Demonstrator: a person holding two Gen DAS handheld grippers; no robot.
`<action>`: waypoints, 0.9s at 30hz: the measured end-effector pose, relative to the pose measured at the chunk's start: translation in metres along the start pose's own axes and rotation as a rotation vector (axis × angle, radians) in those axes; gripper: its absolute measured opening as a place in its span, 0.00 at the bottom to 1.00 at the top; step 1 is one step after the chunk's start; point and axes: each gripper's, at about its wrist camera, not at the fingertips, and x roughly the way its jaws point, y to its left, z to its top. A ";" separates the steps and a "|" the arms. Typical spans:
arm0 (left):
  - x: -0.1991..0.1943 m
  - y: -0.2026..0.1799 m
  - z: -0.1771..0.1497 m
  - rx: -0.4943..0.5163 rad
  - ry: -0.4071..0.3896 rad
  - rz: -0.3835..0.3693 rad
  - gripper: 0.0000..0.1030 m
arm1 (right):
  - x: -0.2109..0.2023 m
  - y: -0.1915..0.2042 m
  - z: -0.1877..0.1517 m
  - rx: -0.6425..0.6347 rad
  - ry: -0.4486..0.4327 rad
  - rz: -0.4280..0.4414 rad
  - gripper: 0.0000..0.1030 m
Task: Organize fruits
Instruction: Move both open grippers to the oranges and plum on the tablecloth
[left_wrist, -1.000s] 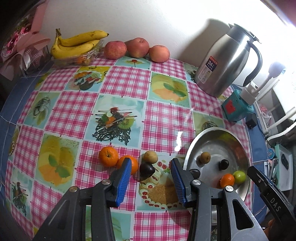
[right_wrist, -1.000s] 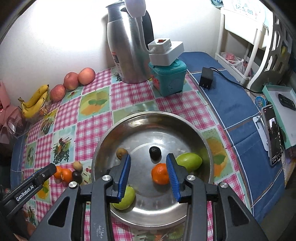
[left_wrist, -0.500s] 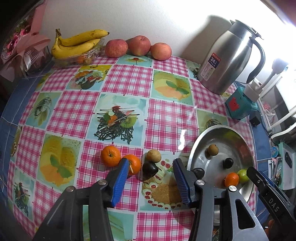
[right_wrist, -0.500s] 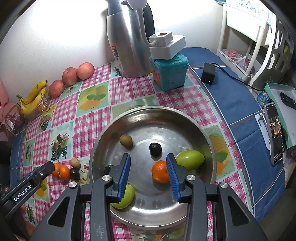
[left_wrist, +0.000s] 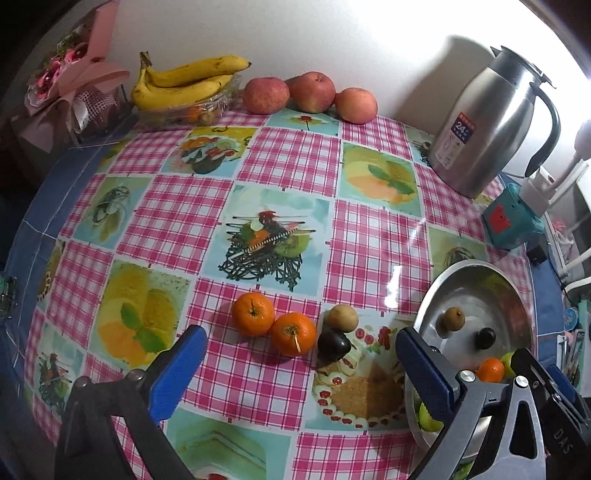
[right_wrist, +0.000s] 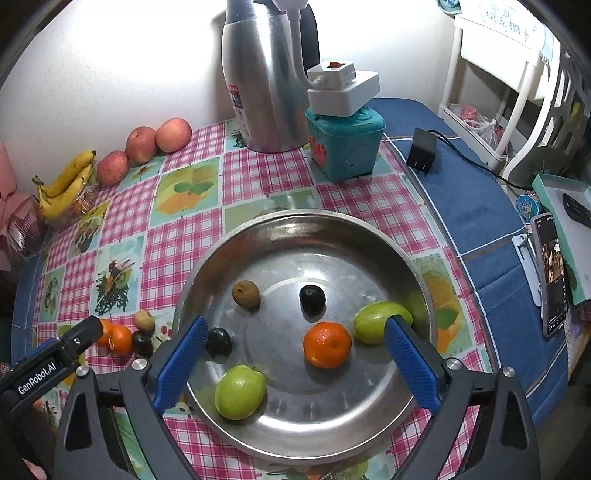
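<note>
Left tool (right_wrist: 55, 354) marked "GenRobot.AI", jaws just spread, empty; right tool (right_wrist: 295, 354) likewise; flask (left_wrist: 487, 125) label "24".

steel thermos jug (right_wrist: 267, 81) upright at the back of the checked tablecloth (left_wrist: 284, 155); teal box (right_wrist: 343, 144) just beside it, white power strip (right_wrist: 343, 88) on top; black adapter (right_wrist: 421, 149) on blue cloth (right_wrist: 461, 206); phone (right_wrist: 552, 269) on a stand; pink bouquet (left_wrist: 70, 85) far left
</note>
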 end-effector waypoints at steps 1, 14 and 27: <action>-0.001 0.000 0.001 0.002 -0.003 0.000 1.00 | 0.000 0.000 0.000 0.004 -0.003 0.005 0.94; -0.013 0.003 0.002 0.013 -0.065 -0.009 1.00 | -0.004 0.004 0.001 0.014 -0.030 0.048 0.94; -0.023 0.044 0.011 -0.041 -0.098 -0.002 1.00 | 0.000 0.028 -0.001 -0.024 -0.007 0.071 0.94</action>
